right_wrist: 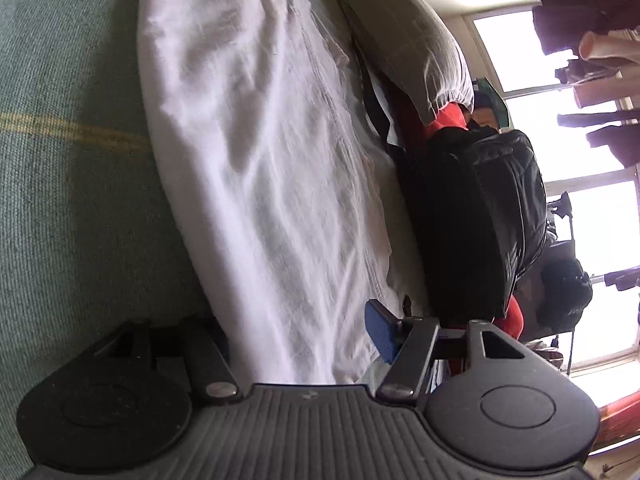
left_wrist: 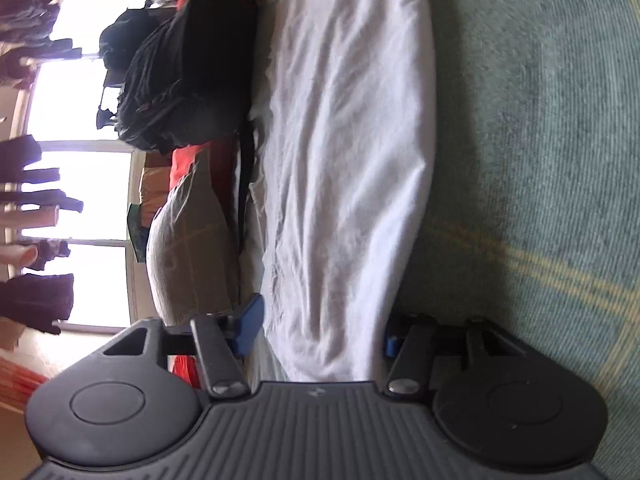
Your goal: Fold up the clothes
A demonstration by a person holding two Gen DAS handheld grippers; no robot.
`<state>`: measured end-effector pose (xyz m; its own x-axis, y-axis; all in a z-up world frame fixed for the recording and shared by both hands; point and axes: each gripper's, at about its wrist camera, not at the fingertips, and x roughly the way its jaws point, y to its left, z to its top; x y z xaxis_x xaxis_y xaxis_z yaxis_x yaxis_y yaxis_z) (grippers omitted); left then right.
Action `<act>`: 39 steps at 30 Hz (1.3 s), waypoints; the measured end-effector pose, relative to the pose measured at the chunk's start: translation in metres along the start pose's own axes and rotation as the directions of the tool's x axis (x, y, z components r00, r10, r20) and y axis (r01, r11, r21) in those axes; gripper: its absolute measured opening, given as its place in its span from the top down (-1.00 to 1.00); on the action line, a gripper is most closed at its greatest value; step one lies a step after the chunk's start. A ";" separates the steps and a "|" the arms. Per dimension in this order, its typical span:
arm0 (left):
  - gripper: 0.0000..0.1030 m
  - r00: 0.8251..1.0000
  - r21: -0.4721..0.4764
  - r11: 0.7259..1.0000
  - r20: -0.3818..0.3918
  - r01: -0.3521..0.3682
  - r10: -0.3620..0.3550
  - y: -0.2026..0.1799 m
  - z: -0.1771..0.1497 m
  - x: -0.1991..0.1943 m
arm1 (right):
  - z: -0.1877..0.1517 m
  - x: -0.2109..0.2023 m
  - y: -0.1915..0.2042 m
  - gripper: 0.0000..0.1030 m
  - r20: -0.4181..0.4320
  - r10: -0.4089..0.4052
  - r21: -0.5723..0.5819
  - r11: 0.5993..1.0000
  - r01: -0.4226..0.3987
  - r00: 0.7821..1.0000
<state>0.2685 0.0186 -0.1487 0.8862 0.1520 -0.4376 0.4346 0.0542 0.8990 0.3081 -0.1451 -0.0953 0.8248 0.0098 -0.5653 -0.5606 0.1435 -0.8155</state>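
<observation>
White garment between both sets of fingers, on a green bed cover

The white garment (left_wrist: 344,160) lies wrinkled in a long band on the green woven cover (left_wrist: 540,140); its one long edge borders bare cover with free room, while the other runs close to a black backpack (left_wrist: 188,68), a grey pillow (left_wrist: 188,248) and red fabric (left_wrist: 184,164), leaving little room on that side. The left gripper (left_wrist: 318,334) has its fingers spread wide with cloth passing between them; one blue pad (left_wrist: 250,326) stands just beside the cloth, the other is mostly hidden behind it. The right gripper (right_wrist: 300,336) is likewise spread around the garment (right_wrist: 256,168); one finger is buried under the cloth's edge. Whether any pad presses the fabric cannot be told. Bright windows wash out the hanging clothes beyond.
</observation>
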 end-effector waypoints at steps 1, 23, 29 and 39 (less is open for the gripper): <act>0.62 1.000 0.011 1.000 -0.004 0.015 -0.015 -0.003 0.001 0.002 | 0.001 0.001 0.002 0.28 -0.002 0.005 -0.008 1.000 -0.005 1.000; 1.00 0.997 0.025 0.998 0.050 0.051 -0.053 -0.009 -0.020 -0.075 | -0.006 -0.077 -0.004 0.92 0.010 0.171 0.114 0.979 -0.171 0.985; 1.00 0.996 0.050 0.998 0.075 0.045 -0.049 -0.028 -0.027 -0.125 | -0.016 -0.123 0.014 0.92 0.014 0.207 0.128 0.970 -0.207 0.978; 0.99 0.992 0.050 0.997 0.104 0.062 -0.067 -0.067 -0.036 -0.184 | -0.034 -0.189 0.070 0.92 0.006 0.219 0.127 0.968 -0.218 0.976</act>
<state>0.0700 0.0222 -0.1280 0.8670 0.0446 -0.4964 0.4963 0.0142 0.8681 0.1104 -0.1707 -0.0496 0.6822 0.0465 -0.7297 -0.7133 0.2620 -0.6501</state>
